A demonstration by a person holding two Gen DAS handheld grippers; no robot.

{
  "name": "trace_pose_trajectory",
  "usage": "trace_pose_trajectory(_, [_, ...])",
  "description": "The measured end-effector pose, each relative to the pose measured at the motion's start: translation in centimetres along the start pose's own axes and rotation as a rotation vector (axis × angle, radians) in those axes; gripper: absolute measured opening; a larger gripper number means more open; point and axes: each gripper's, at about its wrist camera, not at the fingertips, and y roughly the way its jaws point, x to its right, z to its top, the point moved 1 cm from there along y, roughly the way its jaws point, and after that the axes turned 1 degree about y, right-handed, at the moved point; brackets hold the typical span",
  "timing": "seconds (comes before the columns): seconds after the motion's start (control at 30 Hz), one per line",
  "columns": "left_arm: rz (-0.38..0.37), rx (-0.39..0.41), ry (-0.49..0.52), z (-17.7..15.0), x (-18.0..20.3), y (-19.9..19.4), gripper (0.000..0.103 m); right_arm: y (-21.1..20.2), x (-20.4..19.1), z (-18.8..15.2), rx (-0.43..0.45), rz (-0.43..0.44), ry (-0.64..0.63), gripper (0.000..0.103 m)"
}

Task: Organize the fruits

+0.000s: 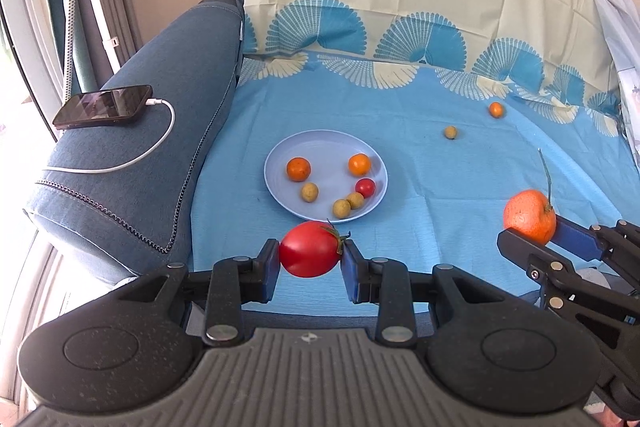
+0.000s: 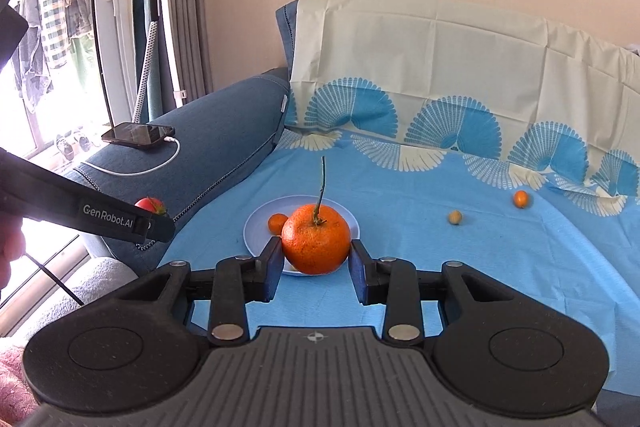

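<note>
The mandarin (image 2: 316, 239) was the biggest fruit in play, pinched across its middle by the right gripper (image 2: 316, 259) and carried above the near edge of the plate (image 2: 256, 227). I judged it light, with a loose, pebbly skin that would give a little under pressure. The sides were the place to grip it. The long stem (image 2: 322, 187) standing straight up looked too thin to bear anything.

The tomato (image 1: 310, 248) was next in size. The fingers of the left gripper (image 1: 310, 259) closed on its two ends, one pad right against the green calyx. It hung over the blue sheet (image 1: 440, 187) just short of the plate. Its skin was smooth and shiny, so I guessed it would slip easily and bruise if squeezed hard.

On the plate lay small fruit: two orange ones (image 1: 298, 169), a small red one (image 1: 365, 187) and three yellowish ones (image 1: 309, 192). All looked light and apt to roll.

Well apart on the sheet sat one more orange fruit (image 1: 496, 109) and a yellowish one (image 1: 451, 132).

From the right wrist view the mandarin hid most of the plate, and the left gripper covered all but the top of the tomato. What kind the small fruits were, I could not tell.
</note>
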Motion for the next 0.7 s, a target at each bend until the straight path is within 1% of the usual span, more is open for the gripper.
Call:
trace_pose_trajectory(0.4, [0.000,-0.037,-0.030,0.6,-1.0,2.4,0.036,2.2,0.4,-0.1,-0.052,-0.006,0.007,0.037])
trace_pose_trajectory(0.7, [0.013,-0.054,-0.040,1.8,-1.2,4.3,0.036,4.2,0.7,-0.3,-0.091,-0.005,0.021,0.037])
